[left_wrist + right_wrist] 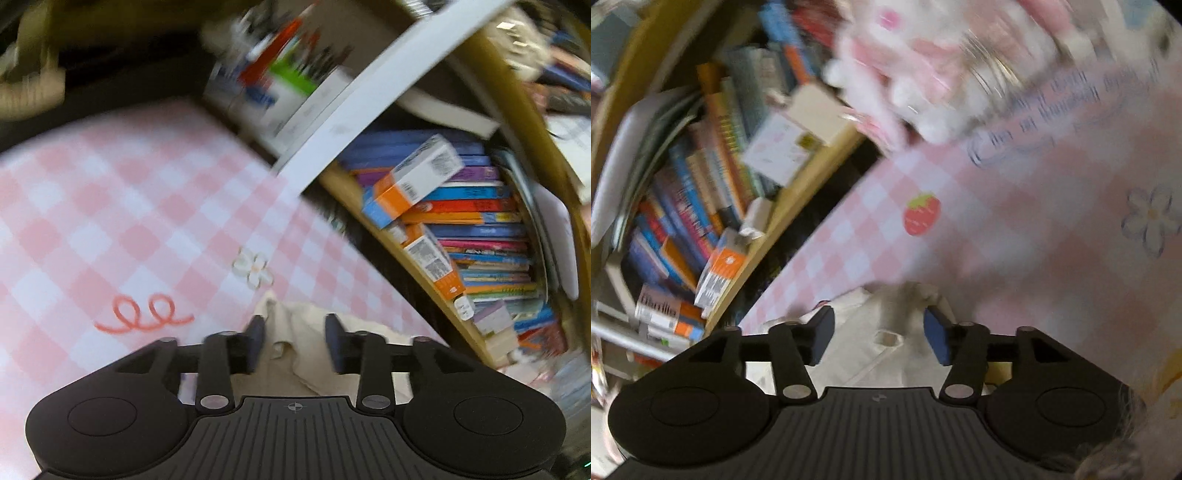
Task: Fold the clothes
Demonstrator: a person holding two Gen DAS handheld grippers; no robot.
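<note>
The black two-finger right gripper [879,339] fills the bottom of the view, its blue-padded fingers [823,338] spread apart with a gap between them. A cream-coloured fabric garment [882,317] lies bunched in that gap and under the fingers; whether the pads touch it cannot be told. The garment rests on a pink-and-white checked cloth surface [1015,229] printed with a red strawberry [921,214] and a white flower outline [1150,218]. To the left, a yellowish wooden bookshelf [798,199] holds tightly packed colourful books [698,199] and an orange-and-white carton [720,273]. A blurred white-and-pink plush toy [923,62] sits at the top.
</note>
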